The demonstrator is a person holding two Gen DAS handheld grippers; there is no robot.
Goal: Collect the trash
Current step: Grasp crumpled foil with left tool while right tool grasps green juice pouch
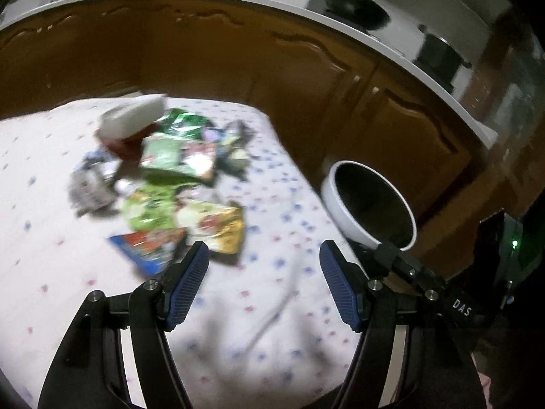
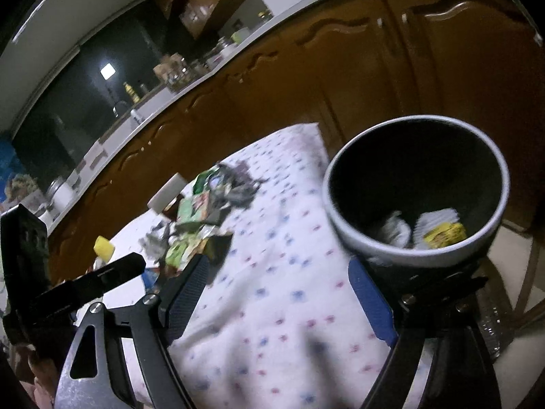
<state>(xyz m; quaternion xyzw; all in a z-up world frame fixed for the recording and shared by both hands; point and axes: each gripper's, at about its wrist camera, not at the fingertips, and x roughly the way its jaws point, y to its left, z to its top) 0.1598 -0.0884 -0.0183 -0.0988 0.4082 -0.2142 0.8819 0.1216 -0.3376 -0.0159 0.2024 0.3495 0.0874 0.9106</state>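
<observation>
A heap of snack wrappers (image 1: 177, 184) lies on the white dotted tablecloth (image 1: 265, 306), with a white box on a dark red base (image 1: 131, 121) behind it. The heap also shows in the right wrist view (image 2: 201, 218). A white bin with a dark inside (image 1: 371, 201) stands off the table's right edge; in the right wrist view the bin (image 2: 415, 191) holds some white and yellow trash (image 2: 439, 230). My left gripper (image 1: 264, 286) is open and empty, just short of the nearest wrappers. My right gripper (image 2: 282, 300) is open and empty beside the bin.
Brown kitchen cabinets (image 1: 238, 54) under a white counter run behind the table. A black pan (image 1: 354, 6) and a pot (image 1: 439, 58) sit on the counter. A yellow object (image 2: 104, 247) lies at the table's left. The other gripper's body (image 2: 51, 272) shows at the left.
</observation>
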